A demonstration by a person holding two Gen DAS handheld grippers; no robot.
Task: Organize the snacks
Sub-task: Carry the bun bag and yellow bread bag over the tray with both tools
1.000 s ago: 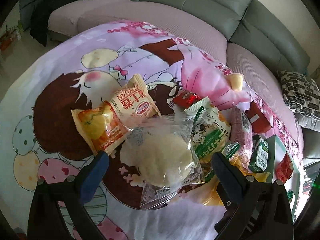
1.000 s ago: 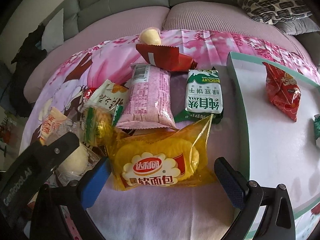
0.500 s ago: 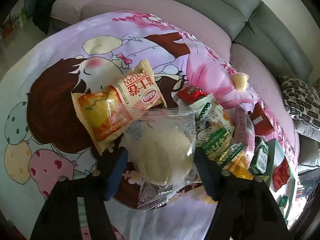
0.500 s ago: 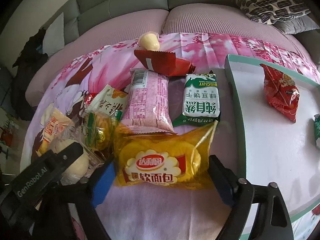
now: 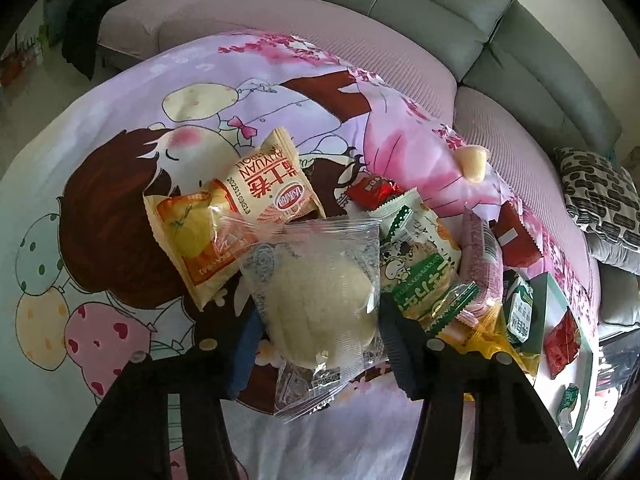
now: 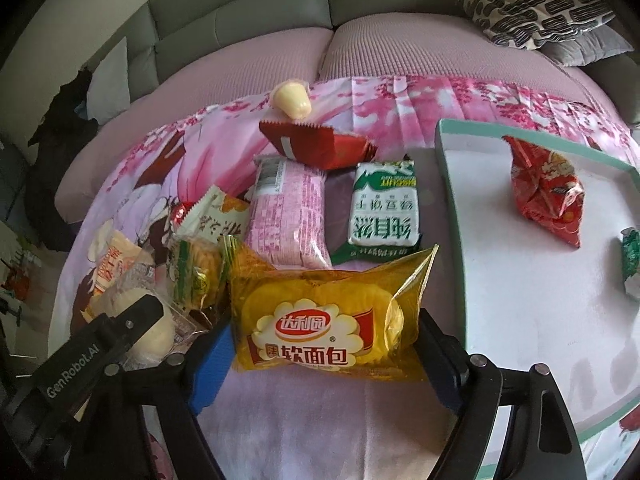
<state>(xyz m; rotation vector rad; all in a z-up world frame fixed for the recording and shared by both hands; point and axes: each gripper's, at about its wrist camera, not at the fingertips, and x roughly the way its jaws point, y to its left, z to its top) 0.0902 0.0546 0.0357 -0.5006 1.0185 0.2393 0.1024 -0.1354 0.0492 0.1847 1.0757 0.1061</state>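
A pale round bun in a clear packet (image 5: 316, 292) lies on the cartoon-print cloth (image 5: 120, 168). My left gripper (image 5: 319, 309) straddles it with its jaws closing, and both pads touch the packet's sides. In the right wrist view a yellow soft-bread packet (image 6: 324, 320) sits between the closing jaws of my right gripper (image 6: 324, 325), pads pressed against its two ends. The mint-rimmed white tray (image 6: 448, 200) lies just right of that packet. It holds a red snack bag (image 6: 548, 196) and a green-wrapped piece (image 6: 632, 256).
A pile of snacks lies beyond the grippers: pink packet (image 6: 288, 216), green biscuit packet (image 6: 386, 216), red packet (image 6: 316, 146), pale jelly cup (image 6: 290, 100), orange packet (image 5: 200, 240), beige roll packet (image 5: 272, 188). A sofa with a patterned cushion (image 6: 532, 4) curves behind.
Both grippers went from wide open to closed in on their packets: the left onto the bun, the right onto the yellow bread. Neither hand has shifted much.
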